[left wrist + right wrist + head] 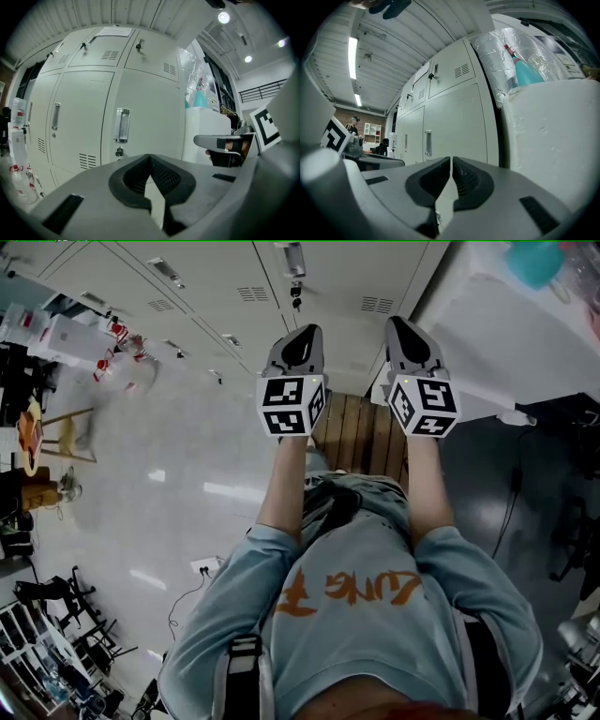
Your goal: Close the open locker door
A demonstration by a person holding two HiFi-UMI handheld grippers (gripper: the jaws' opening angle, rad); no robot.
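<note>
Our left gripper (pixel 150 157) and right gripper (pixel 451 160) fill the lower frame of their own views, each with jaws pressed together on nothing. Beyond them, at mid-frame, we see the grey locker door (pixel 143 117) with its recessed handle (pixel 122 124), flush among its neighbours.

White foam-like block (pixel 555 140) taken as landmark. On top of block: teal bottle (pixel 524 70), next to it clear crinkled plastic wrap (pixel 492 54). Just left of block, low down: slatted wooden board (pixel 361 432). Far left of block: wooden stool (pixel 70 439) standing on pale glossy floor (pixel 187 484). White socket strip (pixel 204 566) with dark cable lying on floor, well apart from block. Left of block, in distance: person (pixel 354 124), white shelf (pixel 372 131).
</note>
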